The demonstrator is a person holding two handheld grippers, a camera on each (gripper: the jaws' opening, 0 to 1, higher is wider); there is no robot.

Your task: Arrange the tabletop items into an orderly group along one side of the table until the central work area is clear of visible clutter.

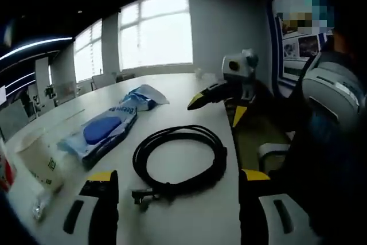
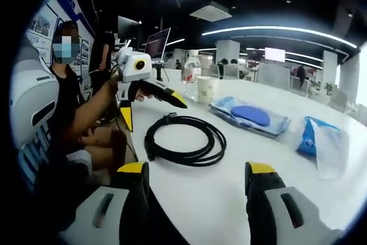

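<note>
A black coiled cable (image 1: 141, 154) lies on the white table (image 1: 189, 216), just ahead of my left gripper (image 1: 179, 176), which is open and holds nothing. In the right gripper view the same cable (image 2: 189, 159) rests in front of my right gripper (image 2: 196, 167), also open and empty. Each gripper appears in the other's view: the right gripper (image 1: 214, 113) hovers beyond the cable, and the left gripper (image 2: 152, 110) is held by a hand above the table edge. A flat blue package (image 1: 103, 130) and a blue-and-white bag (image 1: 140, 97) lie left of the cable.
A paper cup (image 2: 205, 89) and a clear bottle (image 2: 192, 73) stand at the far end. The blue package (image 2: 249, 116) and the bag (image 2: 321, 142) lie along the right side. A seated person (image 2: 66, 96) and a white chair (image 2: 28, 98) are at the table's left edge.
</note>
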